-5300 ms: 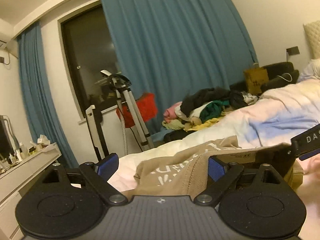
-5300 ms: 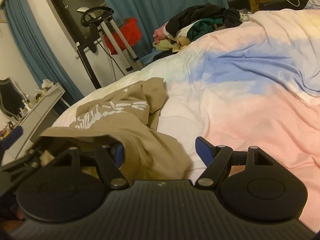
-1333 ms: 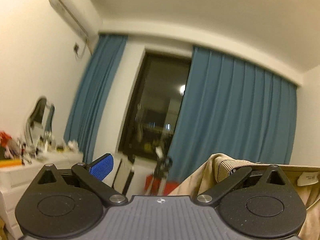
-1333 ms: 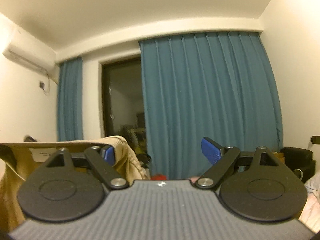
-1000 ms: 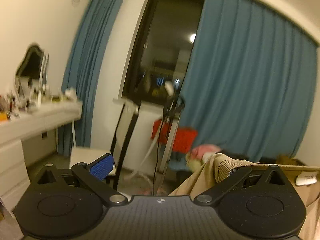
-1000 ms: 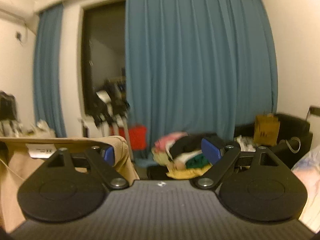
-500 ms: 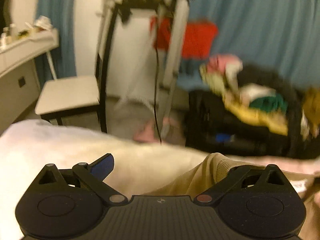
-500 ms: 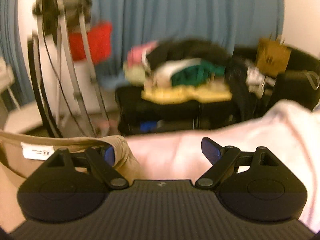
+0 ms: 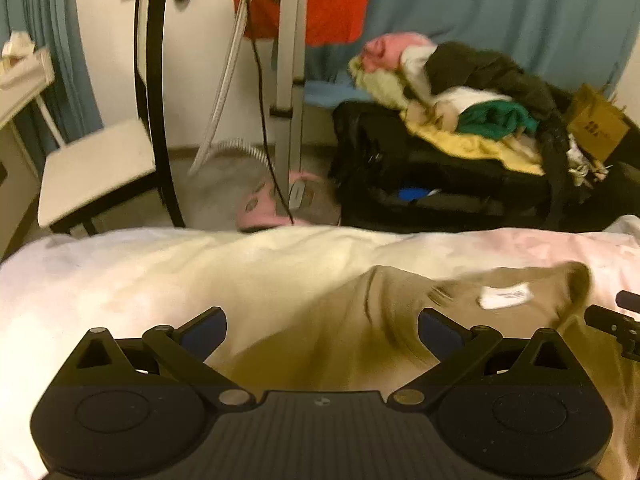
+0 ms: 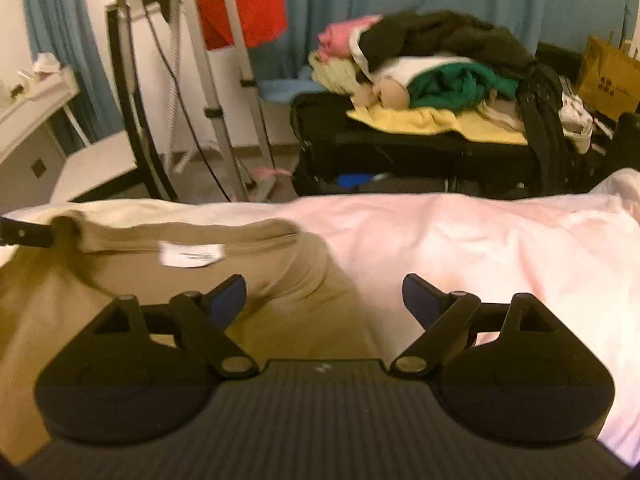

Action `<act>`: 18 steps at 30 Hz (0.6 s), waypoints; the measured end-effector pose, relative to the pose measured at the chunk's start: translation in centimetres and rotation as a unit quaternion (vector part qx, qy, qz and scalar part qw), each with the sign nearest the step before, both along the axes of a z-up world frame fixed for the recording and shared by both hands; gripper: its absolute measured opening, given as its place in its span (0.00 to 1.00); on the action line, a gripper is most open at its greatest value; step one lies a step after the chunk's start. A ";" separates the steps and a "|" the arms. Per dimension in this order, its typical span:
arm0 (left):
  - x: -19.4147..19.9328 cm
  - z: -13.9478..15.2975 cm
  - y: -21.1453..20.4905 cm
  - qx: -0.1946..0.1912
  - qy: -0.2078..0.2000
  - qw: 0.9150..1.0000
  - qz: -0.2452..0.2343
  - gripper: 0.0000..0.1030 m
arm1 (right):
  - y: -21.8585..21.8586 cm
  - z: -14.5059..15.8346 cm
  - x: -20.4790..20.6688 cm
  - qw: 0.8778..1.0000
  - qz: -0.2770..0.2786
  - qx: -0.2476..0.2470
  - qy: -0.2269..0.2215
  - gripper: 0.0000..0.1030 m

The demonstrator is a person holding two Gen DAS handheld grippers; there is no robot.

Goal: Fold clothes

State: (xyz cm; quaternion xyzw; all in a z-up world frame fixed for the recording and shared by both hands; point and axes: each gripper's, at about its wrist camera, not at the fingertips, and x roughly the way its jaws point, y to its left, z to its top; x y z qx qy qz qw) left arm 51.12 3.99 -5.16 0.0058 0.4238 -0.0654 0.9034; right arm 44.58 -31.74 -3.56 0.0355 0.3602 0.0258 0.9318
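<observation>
Lay spread on the pale bed cover (image 10: 500,248), collar and white label (image 10: 191,258) facing up: a tan shirt (image 9: 392,320). Held wide apart and gripping nothing: left gripper (image 9: 322,328) and right gripper (image 10: 324,294). Best done with shoulders smoothed flat before any fold.

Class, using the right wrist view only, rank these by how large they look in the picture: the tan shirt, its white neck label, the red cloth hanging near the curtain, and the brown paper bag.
1. tan shirt, by far the largest
2. red cloth
3. brown paper bag, cut off by the frame edge and farther away, so the ranking against the cloth is unsure
4. white neck label, smallest
</observation>
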 end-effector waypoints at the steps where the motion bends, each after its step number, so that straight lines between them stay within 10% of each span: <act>1: -1.2 0.7 0.0 0.000 -0.013 1.000 0.002 1.00 | 0.3 0.4 -0.8 1.000 0.001 0.001 -0.010 0.84; 18: -31.6 11.2 -1.4 -0.048 -0.158 0.986 -0.007 1.00 | 3.5 10.6 -29.7 0.989 -0.018 0.020 -0.147 0.84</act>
